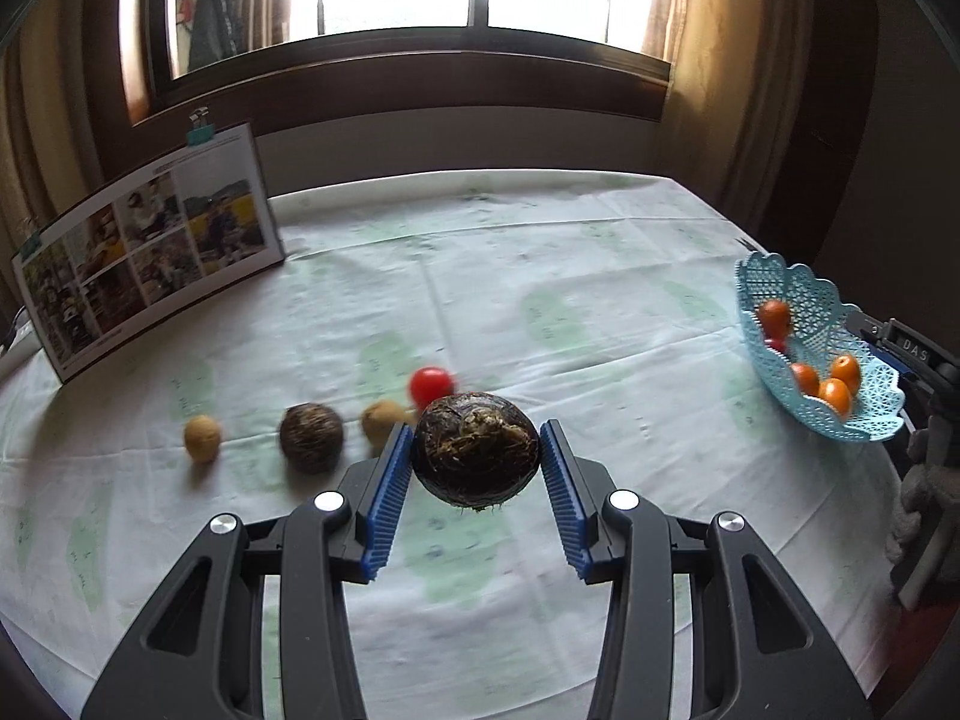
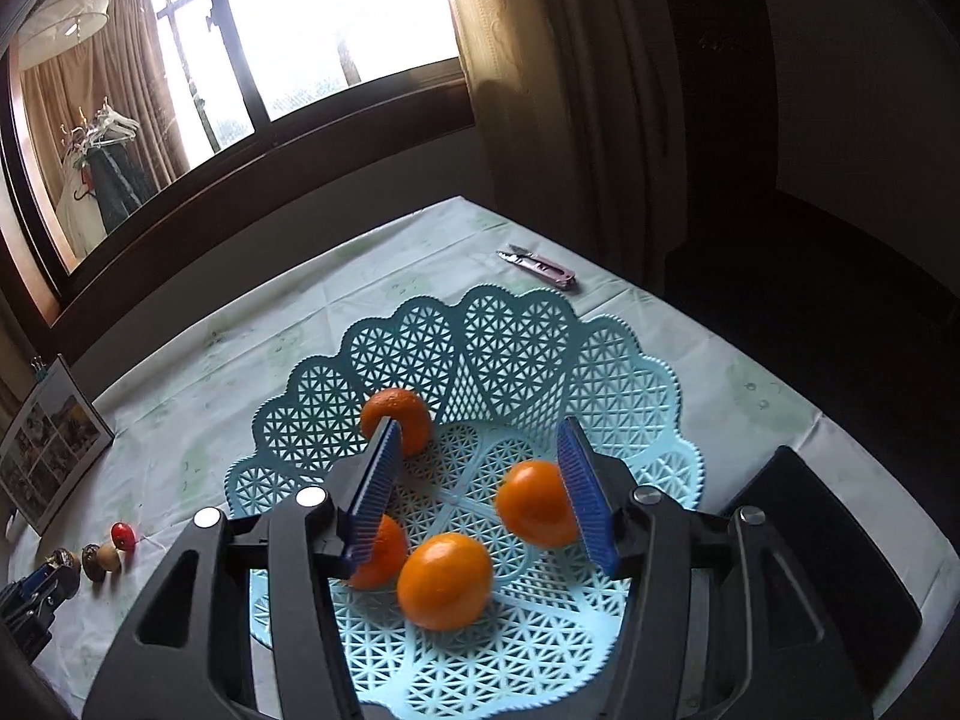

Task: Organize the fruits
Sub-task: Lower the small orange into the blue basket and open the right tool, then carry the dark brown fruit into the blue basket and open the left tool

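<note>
Left gripper clasped the dark hairy fruit above my desk, right gripper gaped over the basket holding oranges, four fruits unsorted

The surface is covered with a pale cloth printed with faint green patches and marked by fold creases. Near its far left corner a photo board stands propped upright, its lower edge on the cloth. Toward the near left runs a row of fruit: a small tan fruit, a dark fibrous ball, another tan fruit and a red tomato, close together. By the right edge sits a light blue lattice basket with a scalloped rim, well apart from the row. Beyond the basket, near the far edge, lies a small pink folding tool.
</note>
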### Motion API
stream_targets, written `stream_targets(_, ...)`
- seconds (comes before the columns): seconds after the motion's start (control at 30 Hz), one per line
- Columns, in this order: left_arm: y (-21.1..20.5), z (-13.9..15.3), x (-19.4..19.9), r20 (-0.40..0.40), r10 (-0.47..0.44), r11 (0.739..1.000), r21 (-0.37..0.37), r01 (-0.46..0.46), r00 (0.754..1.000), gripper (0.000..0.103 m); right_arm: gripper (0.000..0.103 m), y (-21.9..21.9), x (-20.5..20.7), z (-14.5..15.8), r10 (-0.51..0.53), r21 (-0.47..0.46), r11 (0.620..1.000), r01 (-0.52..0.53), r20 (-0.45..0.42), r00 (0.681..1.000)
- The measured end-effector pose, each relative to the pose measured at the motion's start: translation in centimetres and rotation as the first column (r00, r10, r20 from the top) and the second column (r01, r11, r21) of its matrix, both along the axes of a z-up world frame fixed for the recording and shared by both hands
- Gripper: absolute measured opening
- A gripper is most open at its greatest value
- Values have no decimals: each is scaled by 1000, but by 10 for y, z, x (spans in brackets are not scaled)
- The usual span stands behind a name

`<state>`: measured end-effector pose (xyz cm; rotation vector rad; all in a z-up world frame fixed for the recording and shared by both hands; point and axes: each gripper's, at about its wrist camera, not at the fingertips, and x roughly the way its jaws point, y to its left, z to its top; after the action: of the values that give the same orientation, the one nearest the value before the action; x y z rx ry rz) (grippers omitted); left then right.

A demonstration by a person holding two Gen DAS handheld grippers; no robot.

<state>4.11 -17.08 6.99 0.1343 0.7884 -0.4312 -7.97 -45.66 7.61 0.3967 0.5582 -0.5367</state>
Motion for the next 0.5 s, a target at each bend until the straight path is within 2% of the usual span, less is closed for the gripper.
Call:
stream_targets(0.17, -24, 3, -1, -7, -43, 999, -9, 42, 999, 44, 56, -1, -10, 1, -31, -47, 998, 32, 20, 999)
stream_targets(0.5, -88, 8, 3, -14, -138, 989, -60, 137, 990, 44, 56, 2, -18, -8, -45, -76, 996, 48, 38, 998)
